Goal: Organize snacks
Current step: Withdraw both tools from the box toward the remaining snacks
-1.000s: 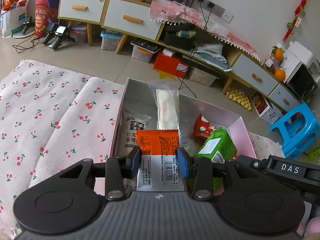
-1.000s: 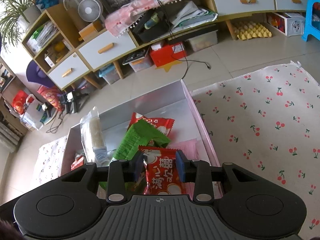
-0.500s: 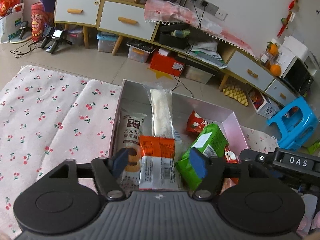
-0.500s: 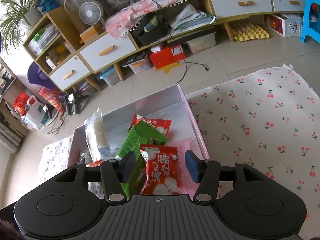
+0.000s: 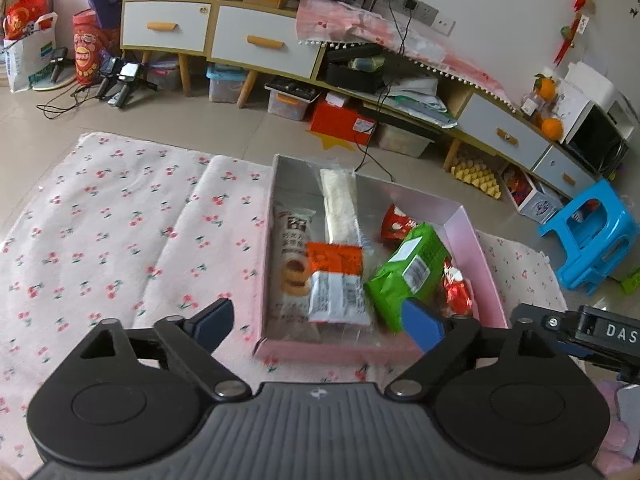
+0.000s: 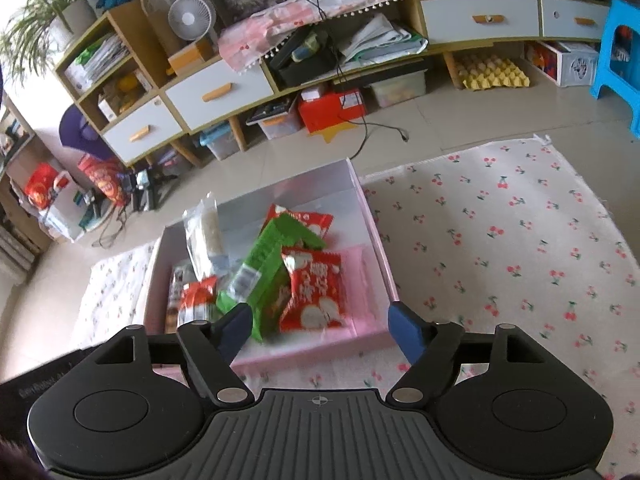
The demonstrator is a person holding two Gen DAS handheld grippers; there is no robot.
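Left wrist view, items by size, all placed relative to the pink box [image 5: 476, 240]: cherry-print cloth [image 5: 100, 220], spread under and to both sides of the box; box itself, open-topped, silver-lined; inside it, a long clear-wrapped white bar [image 5: 340, 208] against the far wall, a green packet [image 5: 412, 272] tilted at centre-right, a white pastry packet [image 5: 292, 256] along the left wall, an orange-and-white packet [image 5: 336, 288] at the near centre, a red packet [image 6: 316, 292] at the near right, and a second red packet [image 6: 304, 220] behind the green one. Left gripper [image 5: 320, 324]: fingers have just been opening and now stand wide, nothing between them; the orange-and-white packet, pinched a second ago, lies loose in the box. Right gripper [image 6: 320, 324]: fingers likewise just opened, empty; the near red packet it was clamping rests in the box. Judgement: both snacks are delivered, and no further loose snacks show on the cloth.
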